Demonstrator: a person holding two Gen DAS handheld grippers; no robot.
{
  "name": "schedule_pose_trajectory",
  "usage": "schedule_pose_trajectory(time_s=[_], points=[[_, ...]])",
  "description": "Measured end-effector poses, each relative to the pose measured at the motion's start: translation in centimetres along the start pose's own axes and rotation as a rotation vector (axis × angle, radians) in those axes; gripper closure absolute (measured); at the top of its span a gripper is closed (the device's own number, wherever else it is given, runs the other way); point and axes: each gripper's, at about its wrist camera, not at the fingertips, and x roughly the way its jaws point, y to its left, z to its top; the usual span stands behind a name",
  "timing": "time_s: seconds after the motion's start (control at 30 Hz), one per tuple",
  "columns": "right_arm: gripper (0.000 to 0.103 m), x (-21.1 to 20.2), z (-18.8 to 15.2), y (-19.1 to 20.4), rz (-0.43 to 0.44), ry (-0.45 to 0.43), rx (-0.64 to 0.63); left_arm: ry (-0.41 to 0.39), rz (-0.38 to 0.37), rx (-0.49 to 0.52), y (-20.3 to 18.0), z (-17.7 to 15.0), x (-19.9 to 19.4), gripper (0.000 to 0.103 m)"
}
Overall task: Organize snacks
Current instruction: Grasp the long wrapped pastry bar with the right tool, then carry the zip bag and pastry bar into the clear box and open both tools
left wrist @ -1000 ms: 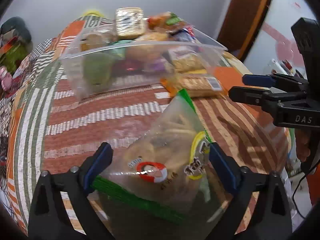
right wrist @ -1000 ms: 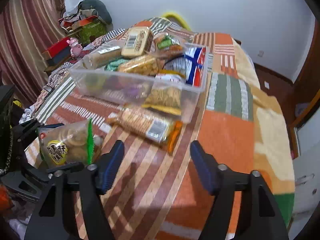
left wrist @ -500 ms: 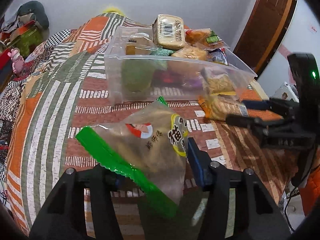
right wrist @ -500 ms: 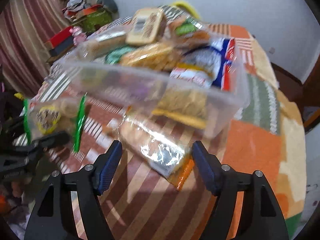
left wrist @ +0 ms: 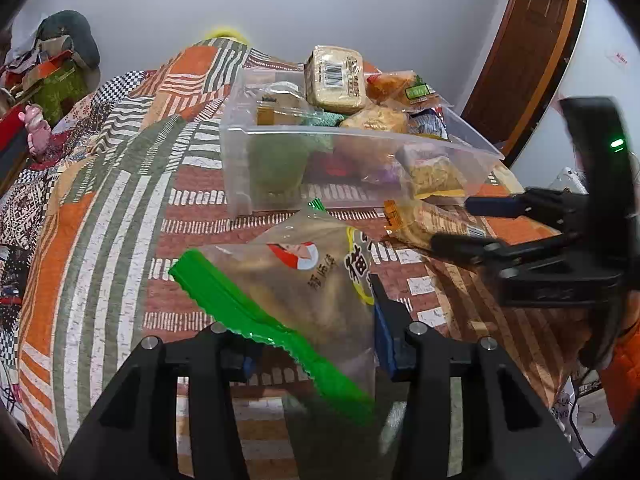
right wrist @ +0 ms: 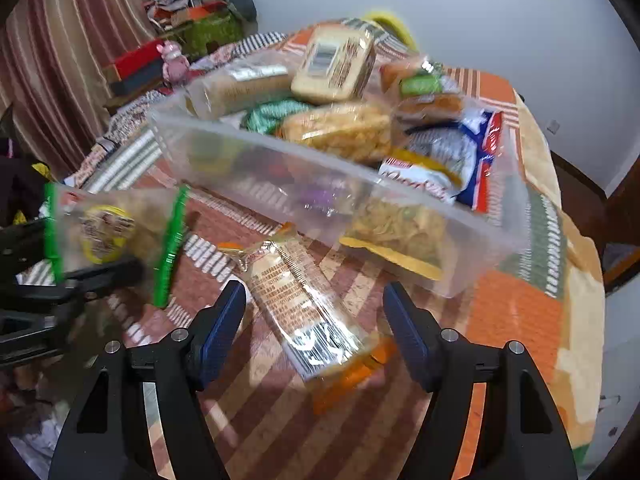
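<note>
Left gripper (left wrist: 312,332) is closing on the clear green-edged snack bag (left wrist: 296,292), lifted off the bed. Right gripper (right wrist: 314,332) is wide open w/ nothing held, straddling the long clear cracker pack w/ orange ends (right wrist: 308,304) lying by the clear plastic bin (right wrist: 280,184).

Risk imo: crinkly film could slip out, and the bin's already heaped, so stuff may slide off.

Surface is a soft striped patchwork blanket (left wrist: 120,208), so the bin can tip. Bedroom: white wall, brown door (left wrist: 528,52), striped curtain (right wrist: 56,48).

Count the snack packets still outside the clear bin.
2. The green-edged snack bag sits between the closing left claw pads; the orange-ended cracker packet lies on the striped cloth before the clear bin. Others may be hidden.
</note>
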Motion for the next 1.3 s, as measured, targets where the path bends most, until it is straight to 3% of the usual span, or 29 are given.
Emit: schedule_pose_trajectory(time_s=[0.03, 0.1, 0.2, 0.5, 0.8, 1.07, 1.3], points=[[0.036, 0.5, -0.2, 0.1, 0.004, 0.012, 0.006, -0.004, 0.0, -0.001, 0.0, 0.1, -0.2, 0.059], [0.056, 0.5, -0.6, 0.2, 0.026, 0.018, 0.01, -0.013, -0.001, -0.004, 0.1, 0.3, -0.6, 0.059], [0.071, -0.4, -1.0, 0.6, 0.041, 0.003, 0.005, -0.029, -0.002, -0.003, -0.1, 0.7, -1.2, 0.059], [0.071, -5.5, -2.1, 0.0, 0.003, -0.123, 0.032, -0.099, -0.006, 0.041, -2.3, 2.6, -3.4, 0.059], [0.071, -9.5, 0.5, -1.9, -0.047, -0.266, 0.096, -0.196, 0.001, 0.082, -4.0, 6.6, -4.9, 0.059], [0.071, -8.4, 3.6, -3.4, -0.08, -0.307, 0.129, -0.254, 0.016, 0.103, -4.9, 10.6, -4.0, 0.059], [0.071, -5.9, 4.7, -5.0, -0.099, -0.288, 0.202, -0.222, 0.022, 0.092, -4.9, 13.3, 0.1, 0.059]])
